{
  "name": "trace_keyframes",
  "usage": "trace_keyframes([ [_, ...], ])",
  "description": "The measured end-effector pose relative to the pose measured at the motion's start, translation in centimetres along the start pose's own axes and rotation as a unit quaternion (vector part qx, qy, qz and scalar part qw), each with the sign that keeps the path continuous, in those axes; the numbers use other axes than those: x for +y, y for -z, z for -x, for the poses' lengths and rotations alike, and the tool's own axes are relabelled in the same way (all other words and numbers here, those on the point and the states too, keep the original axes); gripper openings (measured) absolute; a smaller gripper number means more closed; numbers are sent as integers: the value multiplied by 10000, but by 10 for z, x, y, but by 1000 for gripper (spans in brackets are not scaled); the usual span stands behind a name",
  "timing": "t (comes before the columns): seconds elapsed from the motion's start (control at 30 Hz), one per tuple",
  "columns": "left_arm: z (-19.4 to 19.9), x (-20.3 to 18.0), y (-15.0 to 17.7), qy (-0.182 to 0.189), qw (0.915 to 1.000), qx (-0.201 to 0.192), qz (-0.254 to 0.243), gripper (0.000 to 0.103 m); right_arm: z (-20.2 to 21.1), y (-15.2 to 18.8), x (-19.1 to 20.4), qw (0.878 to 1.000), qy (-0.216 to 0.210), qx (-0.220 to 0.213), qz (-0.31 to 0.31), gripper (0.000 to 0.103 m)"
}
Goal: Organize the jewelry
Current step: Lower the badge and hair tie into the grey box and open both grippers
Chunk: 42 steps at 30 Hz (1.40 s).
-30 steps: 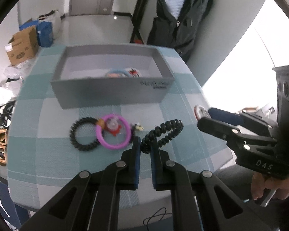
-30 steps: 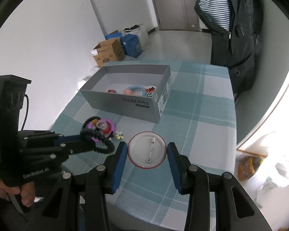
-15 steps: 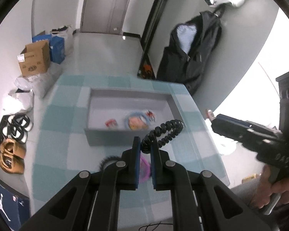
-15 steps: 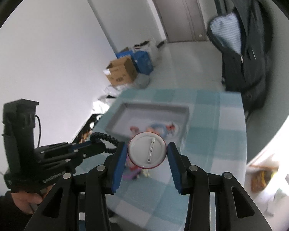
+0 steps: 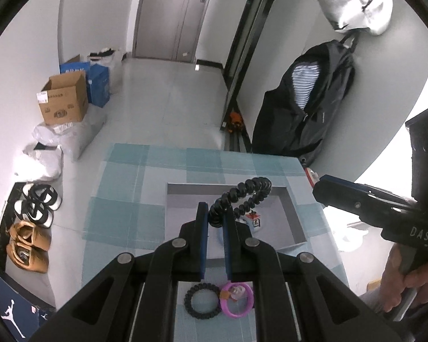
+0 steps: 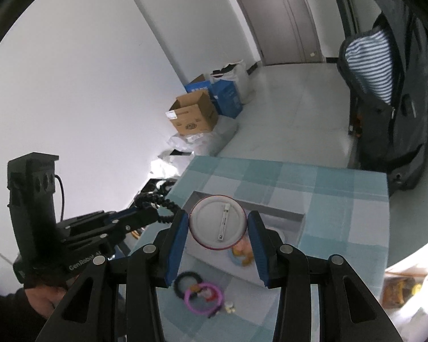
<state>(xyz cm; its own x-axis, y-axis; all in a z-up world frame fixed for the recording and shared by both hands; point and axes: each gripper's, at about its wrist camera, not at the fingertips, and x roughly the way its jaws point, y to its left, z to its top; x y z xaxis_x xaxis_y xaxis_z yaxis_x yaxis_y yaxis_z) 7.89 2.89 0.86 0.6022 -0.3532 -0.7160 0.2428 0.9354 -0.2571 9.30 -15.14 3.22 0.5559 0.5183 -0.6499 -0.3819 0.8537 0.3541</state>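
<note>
Here the left gripper (image 5: 215, 213) is clamped on a black spiral bracelet (image 5: 244, 196), held in the air above the grey box (image 5: 292, 219) on the checked table (image 5: 122, 199). The right gripper (image 6: 218, 226) pinches a round white pin badge (image 6: 218, 222) by its rim, also above the box. Below both, a second black coil ring (image 5: 202, 300) and a pink ring (image 5: 238, 299) lie touching on the table, just beside the box's near wall.
</note>
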Motion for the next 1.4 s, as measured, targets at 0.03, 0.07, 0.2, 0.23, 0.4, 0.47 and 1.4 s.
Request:
trace_keyframes([
  [0.03, -2, 1, -1, -6, 10000, 21, 4, 5, -6, -1, -3, 10000, -20, 12, -46, 42],
  [0.07, -6, 1, -2, -4, 10000, 53, -6, 5, -8, -1, -5, 10000, -41, 25, -77, 42],
  [0.2, -20, 0, -1, 27, 9998, 195, -48, 5, -23, 0, -16, 9996, -88, 120, -233, 41],
  [0.23, -21, 0, -2, 31, 9997, 223, -42, 5, -25, 0, -18, 9995, -90, 143, -255, 41],
  [0.4, -30, -1, -5, 154, 9992, 363, 26, 5, -32, 1, -24, 9990, -113, 205, -370, 41],
  [0.47, -33, -2, -6, 163, 9991, 400, -20, 5, -36, 0, -26, 9987, -132, 264, -423, 41],
  [1.4, -50, 7, -9, 345, 9961, 712, 392, 47, -52, 3, -38, 9971, 203, 494, -534, 56],
])
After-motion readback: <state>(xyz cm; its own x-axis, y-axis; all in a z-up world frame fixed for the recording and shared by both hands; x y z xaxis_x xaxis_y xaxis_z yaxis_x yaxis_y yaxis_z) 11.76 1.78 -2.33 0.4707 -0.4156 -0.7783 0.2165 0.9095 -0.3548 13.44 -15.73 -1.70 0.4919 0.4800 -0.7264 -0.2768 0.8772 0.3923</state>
